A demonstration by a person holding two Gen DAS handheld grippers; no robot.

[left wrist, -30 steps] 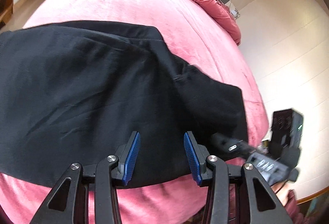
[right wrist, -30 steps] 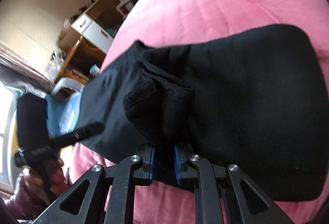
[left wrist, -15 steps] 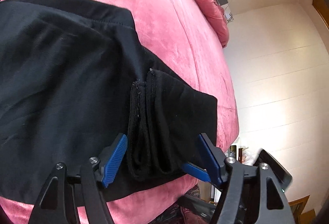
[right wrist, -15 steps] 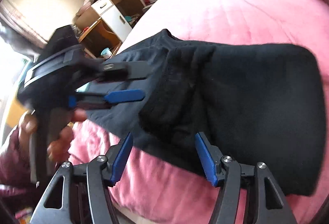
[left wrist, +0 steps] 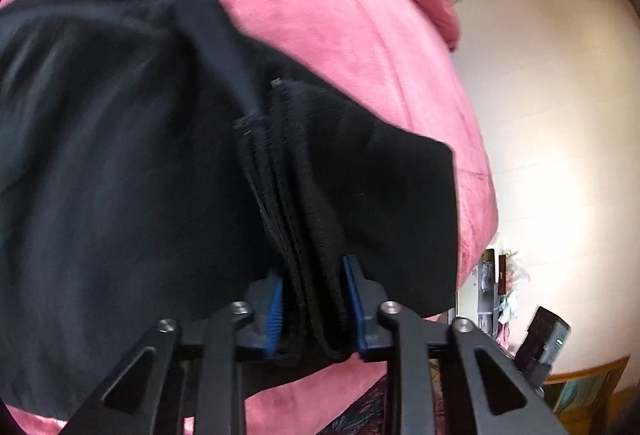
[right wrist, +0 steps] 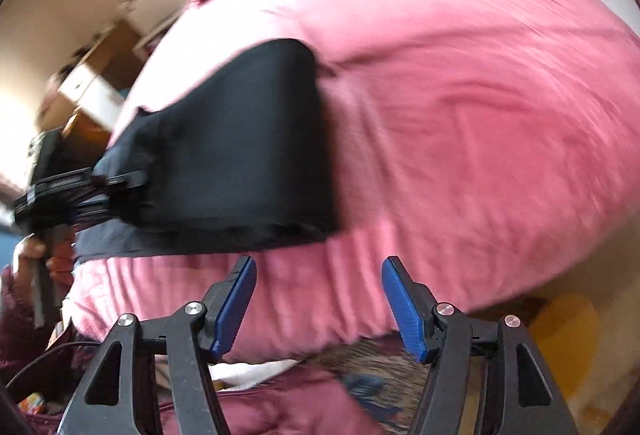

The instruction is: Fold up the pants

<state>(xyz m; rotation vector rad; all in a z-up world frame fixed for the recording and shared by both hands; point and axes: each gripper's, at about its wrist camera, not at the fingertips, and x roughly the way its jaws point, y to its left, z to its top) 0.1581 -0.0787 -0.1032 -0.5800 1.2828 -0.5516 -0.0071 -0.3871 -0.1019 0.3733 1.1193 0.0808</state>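
The black pants (left wrist: 140, 175) lie folded on the pink bed (left wrist: 340, 27), filling the left wrist view from 9 o'clock to the centre. The left hand-held gripper (left wrist: 314, 305) has just been closing, and its blue pads (left wrist: 274, 309) now pinch a bunched stack of waistband layers at 6 o'clock. The right hand-held gripper (right wrist: 316, 299) stands well apart, empty, over bare pink cover just below the pants' near edge; in its view the pants (right wrist: 240, 139) sit toward 10 o'clock, with a hand (right wrist: 34, 255) at 8 o'clock.
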